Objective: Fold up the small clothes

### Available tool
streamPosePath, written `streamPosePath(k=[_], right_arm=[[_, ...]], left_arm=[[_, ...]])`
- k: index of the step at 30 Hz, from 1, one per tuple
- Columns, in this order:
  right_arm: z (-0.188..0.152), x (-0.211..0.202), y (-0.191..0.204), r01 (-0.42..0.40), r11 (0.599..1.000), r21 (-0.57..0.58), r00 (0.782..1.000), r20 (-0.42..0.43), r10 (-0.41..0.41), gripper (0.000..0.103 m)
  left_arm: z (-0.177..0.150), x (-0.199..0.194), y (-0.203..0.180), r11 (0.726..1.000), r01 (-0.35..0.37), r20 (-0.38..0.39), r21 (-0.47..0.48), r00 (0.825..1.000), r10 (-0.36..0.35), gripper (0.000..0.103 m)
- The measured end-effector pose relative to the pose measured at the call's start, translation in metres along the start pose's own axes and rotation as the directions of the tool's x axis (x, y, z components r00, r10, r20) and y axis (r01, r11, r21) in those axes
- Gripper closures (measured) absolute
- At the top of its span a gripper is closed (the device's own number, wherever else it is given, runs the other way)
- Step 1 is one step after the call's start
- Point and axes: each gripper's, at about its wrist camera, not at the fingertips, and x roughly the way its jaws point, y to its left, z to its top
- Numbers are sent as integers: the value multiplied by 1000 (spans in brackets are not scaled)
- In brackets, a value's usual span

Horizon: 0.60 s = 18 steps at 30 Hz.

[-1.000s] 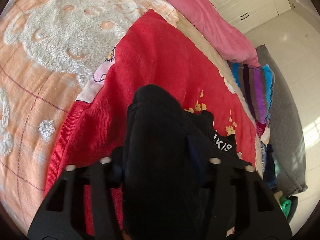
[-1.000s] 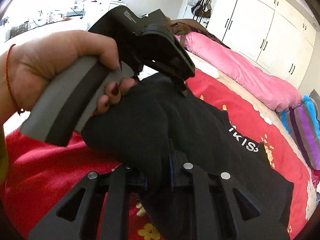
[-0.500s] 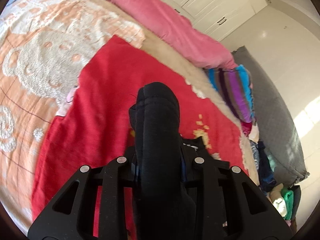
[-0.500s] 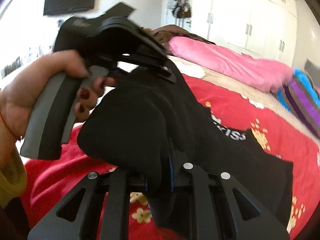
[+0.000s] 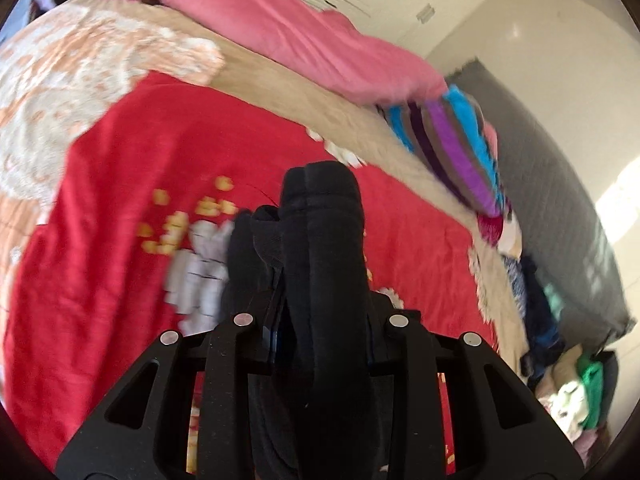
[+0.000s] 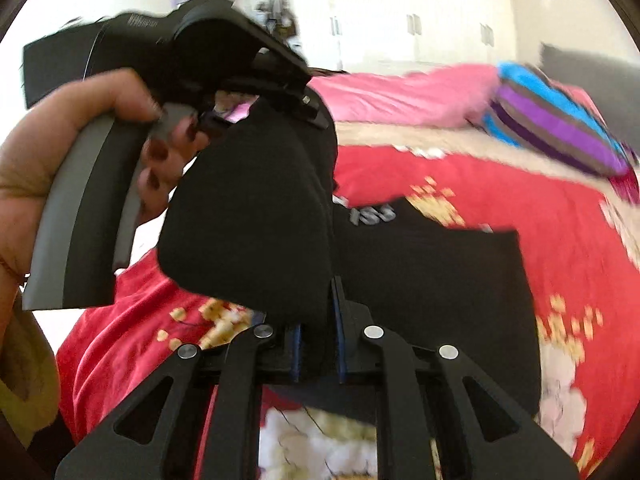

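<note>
A black garment with white lettering hangs between both grippers above a red flowered blanket. My left gripper is shut on a bunched fold of the black garment, which rises in front of the lens. My right gripper is shut on another edge of it. In the right wrist view the left gripper, held in a hand with dark nails, grips the cloth's upper edge. The lower part of the garment trails onto the blanket.
A pink bolster lies along the far side of the bed. A striped blue and purple pillow sits at its end. A grey mattress edge and a heap of clothes are at the right. White wardrobes stand behind.
Both grippers have lifted the black garment and swung it toward the striped pillow side. The garment's hanging part has straightened, and the views are motion-blurred.
</note>
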Motion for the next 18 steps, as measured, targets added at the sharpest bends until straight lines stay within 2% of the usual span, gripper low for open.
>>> streamPosePath(k=[4,10,11,12,14,18], right_arm=[[-6,-6,-22,2,993,120,999,-34,2,92],[-26,-6,-52,38,960,277,995,-101,-10,92],[-29,-6,-55,41,955,293,993,-114,-7,92],[-33,-5,-58,46,949,312,991,-133,-4,92],[-41,-4,-62,67,936,344,985,-174,-7,91],[-55,-6,-75,109,897,429,973,-233,-7,91]], left_arm=[[-13,27,-37,998,-20,-49,58,999,23,83],[-36,68,-67,994,-37,-125,102,991,50,81],[-39,73,-71,994,-30,-141,108,989,45,79],[-42,76,-75,994,-22,-153,109,988,38,72],[-47,82,-79,995,28,-189,93,982,-10,65],[-49,76,-83,993,38,-184,116,983,-16,59]])
